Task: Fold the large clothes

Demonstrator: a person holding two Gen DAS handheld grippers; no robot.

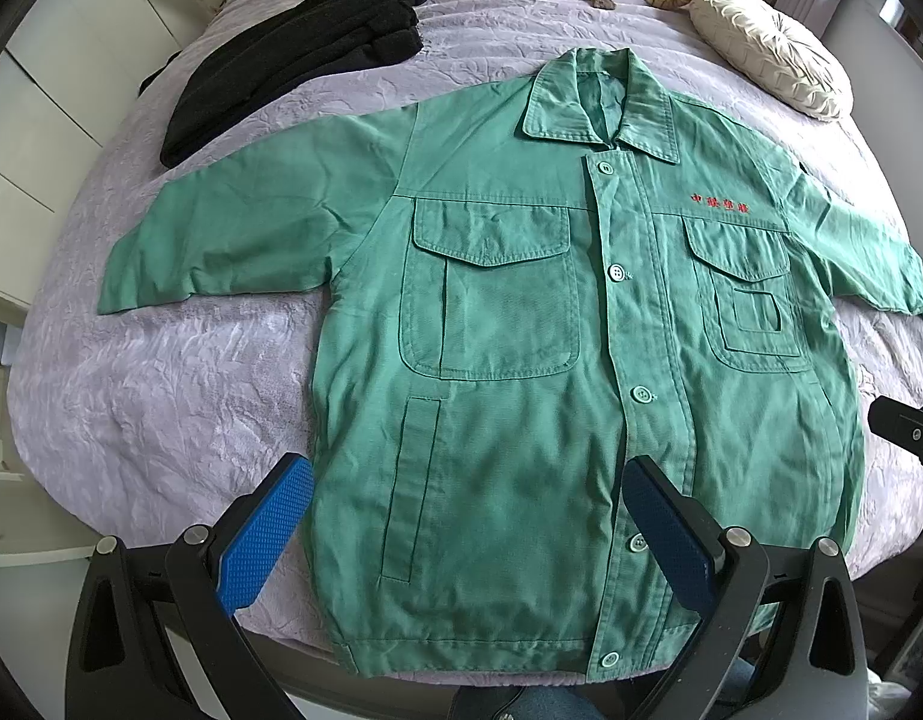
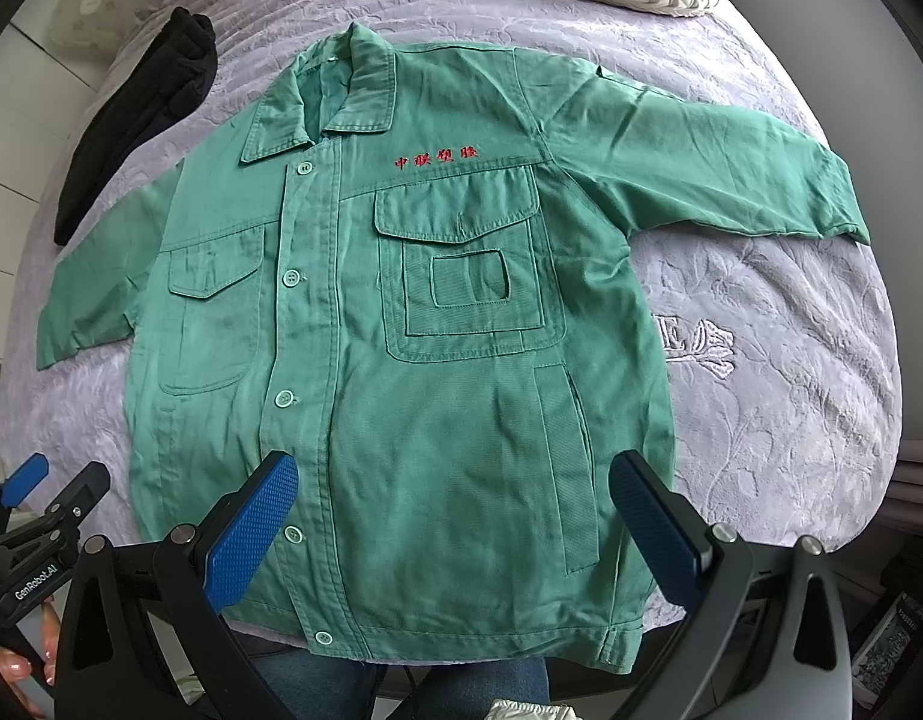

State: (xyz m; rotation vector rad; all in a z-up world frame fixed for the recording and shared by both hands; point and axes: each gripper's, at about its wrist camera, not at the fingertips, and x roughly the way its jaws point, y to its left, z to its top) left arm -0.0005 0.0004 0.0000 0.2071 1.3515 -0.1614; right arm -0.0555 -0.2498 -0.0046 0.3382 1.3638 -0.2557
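the buttoned green cotton work jacket (image 1: 521, 360) lay flat on the lilac quilted bedspread (image 1: 179, 396). left gripper (image 1: 467, 516) and right gripper (image 2: 455, 516) hovered spread, empty; a single-layer pinch could skew the fold.

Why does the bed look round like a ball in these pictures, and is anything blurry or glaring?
Left wrist view: fisheye lens bulges the bed and leaves dark corners; green jacket sharp, in soft even daylight. Right wrist view: same bulge, red lettering crisp, no harsh glare, only faint shadows.
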